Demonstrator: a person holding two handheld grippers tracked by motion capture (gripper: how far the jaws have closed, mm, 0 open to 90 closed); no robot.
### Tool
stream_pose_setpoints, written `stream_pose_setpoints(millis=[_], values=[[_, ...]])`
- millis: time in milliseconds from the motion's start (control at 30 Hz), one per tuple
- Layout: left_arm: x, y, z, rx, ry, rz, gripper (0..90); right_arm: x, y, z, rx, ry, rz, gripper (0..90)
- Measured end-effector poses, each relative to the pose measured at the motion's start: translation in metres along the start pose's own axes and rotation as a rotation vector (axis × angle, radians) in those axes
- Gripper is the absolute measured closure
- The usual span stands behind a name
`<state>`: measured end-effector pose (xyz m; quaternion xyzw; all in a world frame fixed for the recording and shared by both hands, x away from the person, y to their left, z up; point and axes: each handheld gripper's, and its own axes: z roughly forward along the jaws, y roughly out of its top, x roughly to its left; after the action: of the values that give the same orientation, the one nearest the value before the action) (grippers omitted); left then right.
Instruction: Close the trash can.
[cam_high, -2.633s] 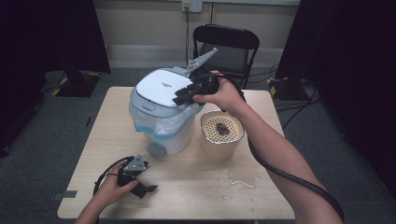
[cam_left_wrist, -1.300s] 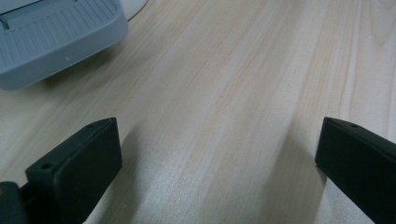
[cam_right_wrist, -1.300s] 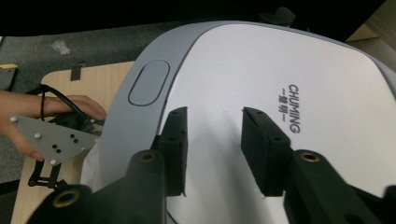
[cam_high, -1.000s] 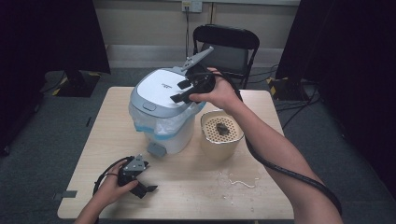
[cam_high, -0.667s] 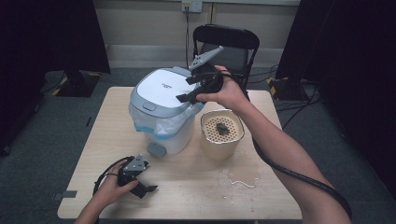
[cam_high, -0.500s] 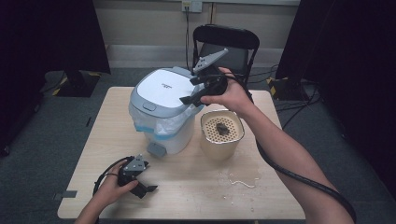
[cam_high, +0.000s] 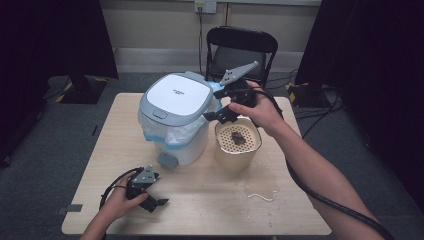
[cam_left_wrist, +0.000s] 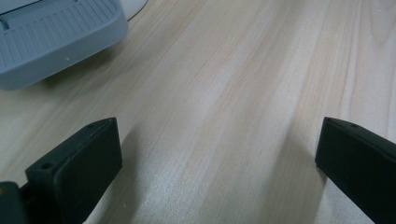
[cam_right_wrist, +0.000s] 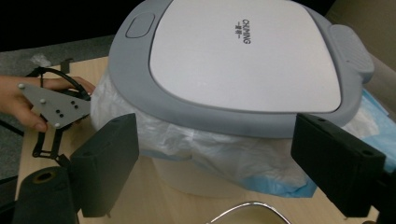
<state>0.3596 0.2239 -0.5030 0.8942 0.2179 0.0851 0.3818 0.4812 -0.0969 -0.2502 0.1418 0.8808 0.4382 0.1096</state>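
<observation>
Lidded bin (cam_high: 176, 117) — right gripper (cam_high: 220, 106) just beside it, jaws apart.

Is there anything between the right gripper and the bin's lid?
Nothing visible. The right gripper, jaws open, hangs beside the closed lid, above the strainer cup; the way to the lid looks clear.
</observation>
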Motion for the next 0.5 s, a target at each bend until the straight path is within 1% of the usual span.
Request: stream_pose_setpoints(millis=[167,267,333,500], values=[[0.0,0.0,0.0,0.0,0.0,0.0,0.0,0.001,-0.008,-0.005,0.002,0.009,-0.001,14.7],[0.0,0.0,0.0,0.0,0.0,0.0,0.0,0.001,-0.011,-0.008,-0.006,0.015,-0.001,14.7],[0.0,0.0,0.0,0.0,0.0,0.0,0.0,0.001,-0.013,-0.009,-0.008,0.01,0.005,14.7],[0.0,0.0,0.0,0.0,0.0,0.0,0.0,0.002,-0.02,-0.009,-0.003,0.021,0.006,14.7]])
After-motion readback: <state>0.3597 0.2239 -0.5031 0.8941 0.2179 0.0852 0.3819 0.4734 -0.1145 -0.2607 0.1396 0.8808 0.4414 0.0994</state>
